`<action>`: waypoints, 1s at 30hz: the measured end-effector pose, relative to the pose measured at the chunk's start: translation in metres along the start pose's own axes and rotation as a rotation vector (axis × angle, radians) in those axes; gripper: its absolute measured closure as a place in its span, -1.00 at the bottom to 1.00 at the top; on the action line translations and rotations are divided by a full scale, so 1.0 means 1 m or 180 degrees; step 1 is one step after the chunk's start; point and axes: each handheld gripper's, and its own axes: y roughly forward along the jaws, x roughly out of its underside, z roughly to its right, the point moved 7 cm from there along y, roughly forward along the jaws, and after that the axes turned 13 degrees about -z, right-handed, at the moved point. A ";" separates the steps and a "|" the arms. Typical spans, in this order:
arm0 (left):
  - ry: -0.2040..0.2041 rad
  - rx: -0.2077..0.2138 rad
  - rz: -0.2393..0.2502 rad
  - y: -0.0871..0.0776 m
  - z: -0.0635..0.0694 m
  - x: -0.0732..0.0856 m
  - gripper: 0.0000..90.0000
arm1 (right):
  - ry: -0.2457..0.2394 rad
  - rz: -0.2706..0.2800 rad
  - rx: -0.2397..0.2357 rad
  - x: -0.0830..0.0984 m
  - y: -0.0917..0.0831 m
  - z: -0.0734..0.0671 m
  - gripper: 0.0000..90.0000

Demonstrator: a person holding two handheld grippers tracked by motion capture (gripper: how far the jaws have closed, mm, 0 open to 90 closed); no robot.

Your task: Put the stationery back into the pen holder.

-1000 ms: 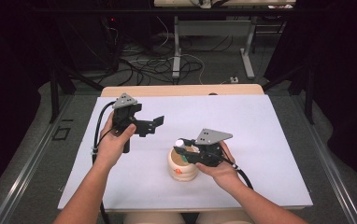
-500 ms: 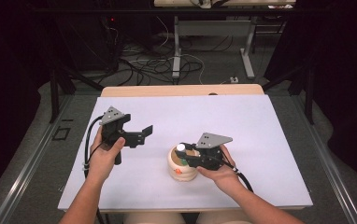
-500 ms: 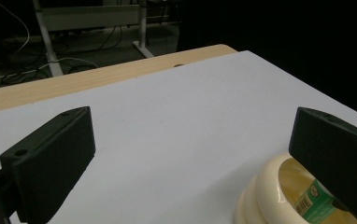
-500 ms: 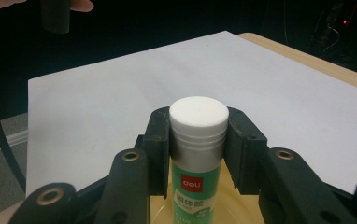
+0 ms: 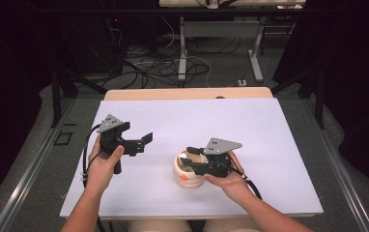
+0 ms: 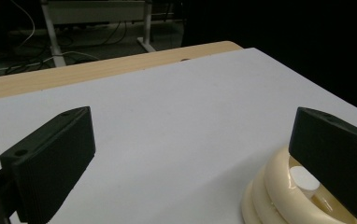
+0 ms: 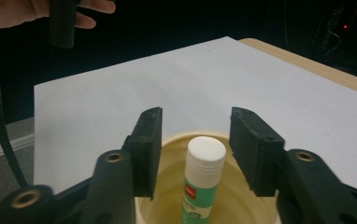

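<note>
A cream ribbed cup (image 5: 188,178) stands on the white table sheet (image 5: 250,125), near the front middle. A glue stick (image 7: 203,173) with a white cap and green label stands inside it, leaning on the wall. My right gripper (image 5: 187,157) hovers over the cup's mouth. Its jaws have just been opening, and the stick's cap sits between the pads (image 7: 149,140) without touching them. My left gripper (image 5: 146,140) is held open to the left of the cup with nothing in it. In the left gripper view, the cup (image 6: 270,196) and cap (image 6: 303,178) lie behind the right-hand jaw.
The sheet covers a wooden table whose far edge (image 5: 187,93) shows bare. Cables and metal desk legs (image 5: 182,53) lie on the floor beyond it. Black cables trail from both grippers toward the table's near edge.
The left hand has come down and toward the near left. The right jaws have spread apart, and the glue stick now rests free in the cup.
</note>
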 end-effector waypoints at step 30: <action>-0.0188 -0.0072 0.0045 -0.006 -0.014 0.013 -0.99 | 0.0520 -0.0023 0.1104 0.014 -0.086 0.071 -1.00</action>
